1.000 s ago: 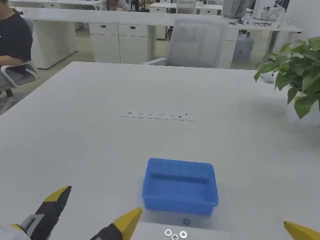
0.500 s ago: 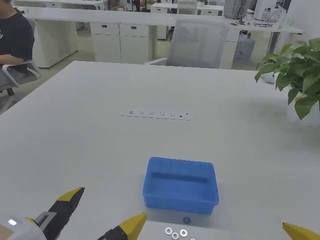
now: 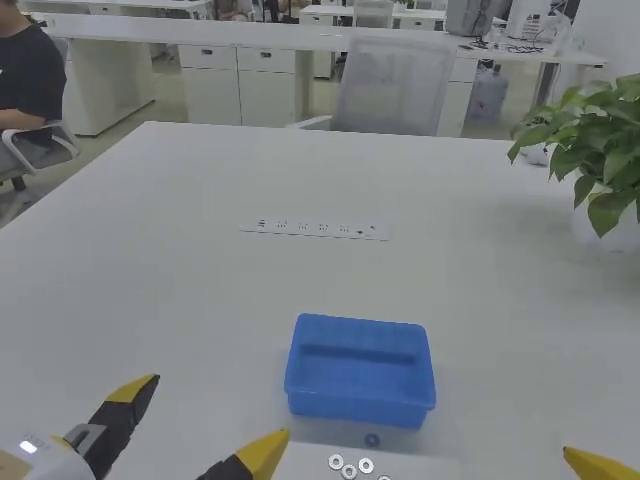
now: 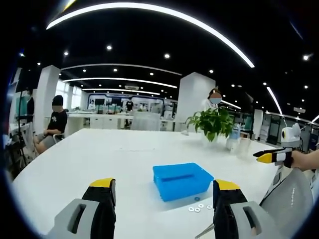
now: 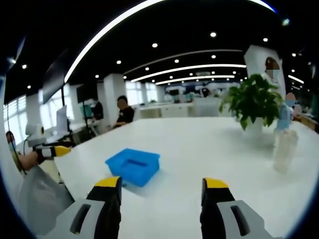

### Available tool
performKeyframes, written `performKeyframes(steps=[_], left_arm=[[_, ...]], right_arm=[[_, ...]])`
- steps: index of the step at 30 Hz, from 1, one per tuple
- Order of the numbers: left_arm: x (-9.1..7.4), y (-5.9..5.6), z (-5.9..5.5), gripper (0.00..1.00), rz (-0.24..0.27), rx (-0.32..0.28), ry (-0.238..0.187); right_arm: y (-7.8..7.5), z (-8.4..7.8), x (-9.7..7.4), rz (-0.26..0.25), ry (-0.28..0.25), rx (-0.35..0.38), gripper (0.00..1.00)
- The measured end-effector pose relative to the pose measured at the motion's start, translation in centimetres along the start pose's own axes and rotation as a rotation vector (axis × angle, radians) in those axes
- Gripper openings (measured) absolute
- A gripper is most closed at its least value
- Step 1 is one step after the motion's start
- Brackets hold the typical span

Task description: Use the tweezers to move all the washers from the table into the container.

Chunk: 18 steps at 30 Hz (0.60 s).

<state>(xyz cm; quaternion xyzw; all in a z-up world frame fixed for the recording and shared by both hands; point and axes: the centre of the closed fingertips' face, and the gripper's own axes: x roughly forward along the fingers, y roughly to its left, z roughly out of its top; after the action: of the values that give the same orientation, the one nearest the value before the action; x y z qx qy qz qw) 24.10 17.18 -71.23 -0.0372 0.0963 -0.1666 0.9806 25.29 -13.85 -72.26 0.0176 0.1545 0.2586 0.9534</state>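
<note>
Your left gripper [image 3: 200, 420] hangs low over the near left part of the table [image 3: 180, 270], its yellow-tipped jaws spread wide with nothing between them. Your right gripper [image 5: 161, 183] is spread wide too and holds nothing. In the head view one yellow tip of it pokes in at the bottom right corner.

The blue container [image 3: 360, 395] sits upright and open on the table, between your two grippers and a little beyond them. The washers [image 3: 350, 466] lie on the table in a small silver cluster just in front of its near wall, on your side, apart from both grippers. A small bluish ring [image 3: 372, 440] lies between them and the container.

Farther out, a row of sockets [image 3: 315, 229] is set into the tabletop, a leafy plant [image 3: 590, 140] stands at the far right, and a grey chair [image 3: 390, 85] stands at the far edge.
</note>
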Motion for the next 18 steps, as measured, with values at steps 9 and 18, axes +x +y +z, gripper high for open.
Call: performKeyframes(steps=[9,18], left_arm=[[0.02,-0.05,-0.22,0.81,0.001,0.013,0.016],[-0.05,-0.22,-0.02,0.82,-0.003,0.010,0.008]], right_arm=[[-0.31,0.01,-0.06,-0.004,-0.004,0.007,0.62],[-0.26,-0.16,-0.01,-0.001,0.005,0.007,0.61]])
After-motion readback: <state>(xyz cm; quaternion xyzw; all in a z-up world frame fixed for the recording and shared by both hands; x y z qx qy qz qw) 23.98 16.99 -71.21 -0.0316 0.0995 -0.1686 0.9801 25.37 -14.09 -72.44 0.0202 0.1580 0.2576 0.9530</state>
